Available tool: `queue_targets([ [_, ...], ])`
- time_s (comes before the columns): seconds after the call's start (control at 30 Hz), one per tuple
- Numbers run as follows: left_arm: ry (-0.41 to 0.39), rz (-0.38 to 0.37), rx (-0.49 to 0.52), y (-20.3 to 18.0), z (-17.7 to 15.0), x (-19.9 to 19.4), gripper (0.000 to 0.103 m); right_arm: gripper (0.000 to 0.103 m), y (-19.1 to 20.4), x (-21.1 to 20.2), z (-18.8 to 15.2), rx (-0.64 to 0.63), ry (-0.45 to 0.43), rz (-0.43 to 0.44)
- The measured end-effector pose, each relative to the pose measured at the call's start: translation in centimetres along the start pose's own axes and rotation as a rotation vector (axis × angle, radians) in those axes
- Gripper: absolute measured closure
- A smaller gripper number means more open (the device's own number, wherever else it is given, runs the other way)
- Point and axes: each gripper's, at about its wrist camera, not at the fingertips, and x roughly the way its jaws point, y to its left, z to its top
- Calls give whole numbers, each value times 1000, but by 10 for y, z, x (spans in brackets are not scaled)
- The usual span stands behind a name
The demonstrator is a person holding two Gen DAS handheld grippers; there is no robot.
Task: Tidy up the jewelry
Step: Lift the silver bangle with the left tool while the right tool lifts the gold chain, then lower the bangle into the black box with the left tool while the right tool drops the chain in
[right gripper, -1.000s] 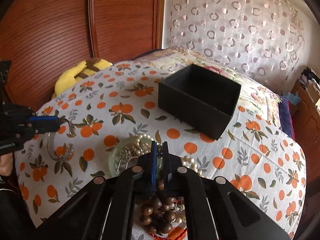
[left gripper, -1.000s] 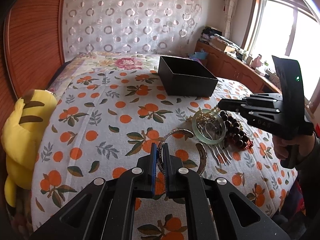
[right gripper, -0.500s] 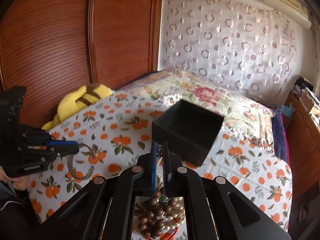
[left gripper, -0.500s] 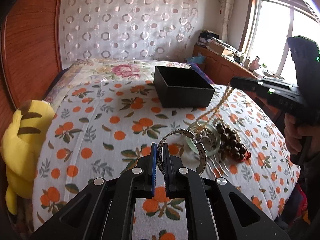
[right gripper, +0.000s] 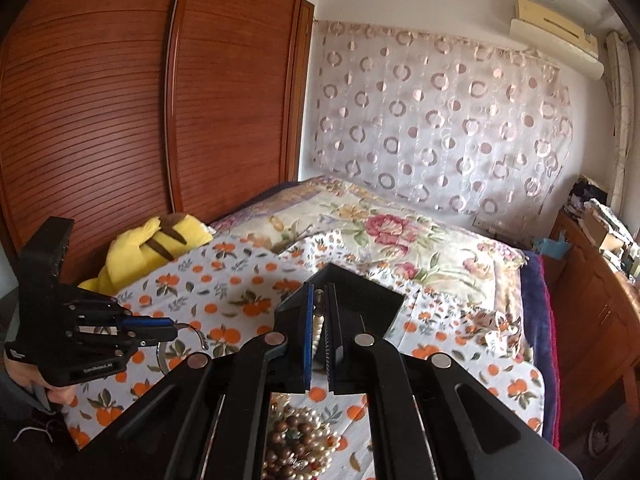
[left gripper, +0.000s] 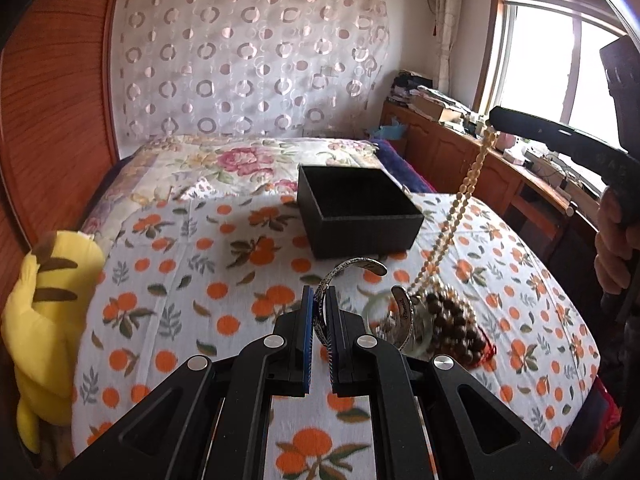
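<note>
left wrist view: left fingers (left gripper: 319, 300) pinch the silver cuff (left gripper: 362, 266); right fingers (left gripper: 493, 118) grip the pearl strand (left gripper: 460, 204) hanging vertically.

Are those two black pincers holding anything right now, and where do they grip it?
Yes. The left gripper pinches a silver cuff bracelet by its band; the right gripper holds a pearl necklace by its top loop.

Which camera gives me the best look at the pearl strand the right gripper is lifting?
The left wrist view: the pearl strand hangs full length from the right gripper toward the jewelry pile. The right wrist view shows only a few pearls between its fingers.
</note>
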Motion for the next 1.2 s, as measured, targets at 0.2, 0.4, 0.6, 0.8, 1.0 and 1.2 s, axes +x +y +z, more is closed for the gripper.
queue_targets([
  [0.2,-26,1,15,-1,22,9,98,97,-12,-9,23,5,-46,2],
  [0.4,-26,0,10,2,40,27,98,97,-30,-13,44,4,-79,-9],
  [0.6,-16,-4,15,3,62,50,98,97,-49,-8,67,4,-104,-28],
  [0.8,12,-9,6,3,84,84,98,97,-65,7,81,4,-116,-25],
  [1.0,74,-9,14,-2,96,126,98,97,-78,30,81,18,-97,7],
  [1.2,118,-5,19,-3,96,150,96,97,-84,61,57,46,-29,34],
])
